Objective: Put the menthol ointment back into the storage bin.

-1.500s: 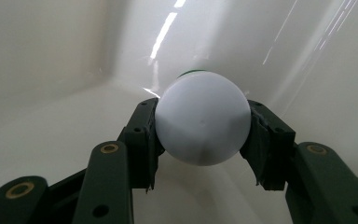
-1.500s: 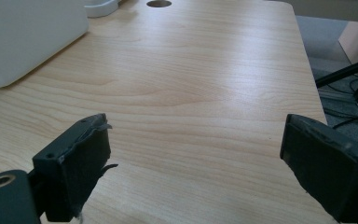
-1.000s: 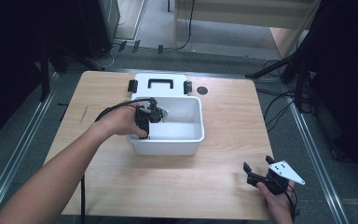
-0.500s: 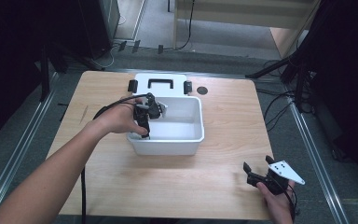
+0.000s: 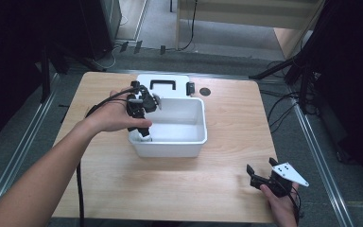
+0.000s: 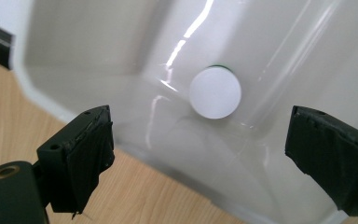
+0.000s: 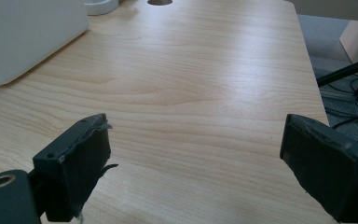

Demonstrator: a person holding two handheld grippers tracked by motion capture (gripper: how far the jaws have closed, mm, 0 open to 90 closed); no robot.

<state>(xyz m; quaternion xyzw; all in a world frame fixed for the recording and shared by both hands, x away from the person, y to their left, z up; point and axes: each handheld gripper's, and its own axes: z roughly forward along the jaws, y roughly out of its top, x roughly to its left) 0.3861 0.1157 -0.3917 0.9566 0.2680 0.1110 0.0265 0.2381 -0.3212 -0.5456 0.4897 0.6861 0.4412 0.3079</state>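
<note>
From my remote seat this reads as a lab or test room, not a home. A bare wooden tabletop [image 5: 227,118] stands alone on grey carpet [image 5: 274,56], with metal floor rails [image 5: 16,156] running past its left and right edges. Black cables [image 5: 283,106] trail over the floor, and dark stand legs [image 5: 283,71] rise beyond the far right corner.

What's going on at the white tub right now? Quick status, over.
Left gripper over the white tub, jaws just opened, nothing between them. Small white round object lying inside the tub. Right gripper open, empty, above bare table. Nothing in the way.
</note>
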